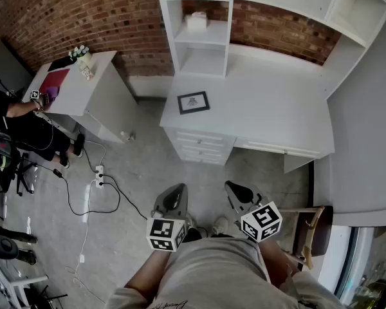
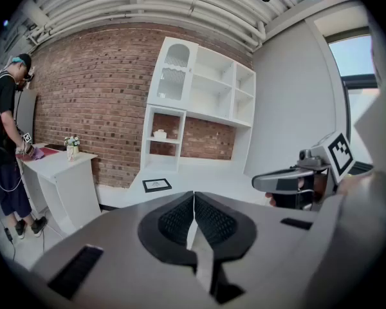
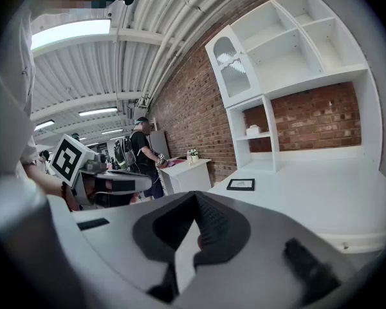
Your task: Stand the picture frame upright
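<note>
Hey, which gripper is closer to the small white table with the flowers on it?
Left. The small white table stands well ahead and to the left of the left gripper; the right gripper is beside that one, on the side away from the table.

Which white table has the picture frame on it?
The big white desk under the shelves: the picture frame lies flat near its left end. The small white table farther left holds flowers instead.
</note>
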`<state>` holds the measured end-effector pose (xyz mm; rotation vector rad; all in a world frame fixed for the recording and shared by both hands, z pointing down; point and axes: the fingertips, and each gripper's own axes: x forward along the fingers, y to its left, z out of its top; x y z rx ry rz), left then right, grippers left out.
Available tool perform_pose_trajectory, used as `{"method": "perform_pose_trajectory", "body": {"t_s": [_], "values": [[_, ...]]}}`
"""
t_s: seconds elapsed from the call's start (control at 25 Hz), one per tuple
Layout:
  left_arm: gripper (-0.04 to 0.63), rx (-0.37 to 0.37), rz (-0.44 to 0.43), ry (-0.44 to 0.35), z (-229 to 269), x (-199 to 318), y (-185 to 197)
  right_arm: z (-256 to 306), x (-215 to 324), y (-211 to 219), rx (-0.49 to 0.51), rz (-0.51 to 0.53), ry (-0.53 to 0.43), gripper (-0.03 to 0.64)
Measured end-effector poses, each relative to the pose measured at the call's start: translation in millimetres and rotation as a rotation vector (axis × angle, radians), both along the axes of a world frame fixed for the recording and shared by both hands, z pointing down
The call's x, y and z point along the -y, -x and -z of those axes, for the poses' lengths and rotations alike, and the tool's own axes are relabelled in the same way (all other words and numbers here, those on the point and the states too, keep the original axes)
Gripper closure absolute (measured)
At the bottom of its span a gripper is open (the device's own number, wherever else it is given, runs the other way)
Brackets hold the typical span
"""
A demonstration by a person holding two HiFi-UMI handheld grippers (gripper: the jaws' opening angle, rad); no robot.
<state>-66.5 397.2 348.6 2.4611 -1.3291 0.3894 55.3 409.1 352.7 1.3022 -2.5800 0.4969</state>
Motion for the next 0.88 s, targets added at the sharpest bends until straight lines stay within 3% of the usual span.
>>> {"method": "perform_pose_trajectory", "body": {"t_s": [0.2, 0.52, 0.88], "values": [[0.578, 0.005, -0.040, 0.025, -4, -7, -9, 11, 0, 6, 0.026, 0.016, -0.010, 0.589], [0.578, 0.004, -0.016, 0.009, 1, -15, -10, 22, -8, 9, 0.089, 0.052, -0.045, 0.589], [0.578, -0.002, -0.014, 0.008, 3, -33, -33, 15, -28, -25, 0.111, 0.023, -0.015, 0.589]]}}
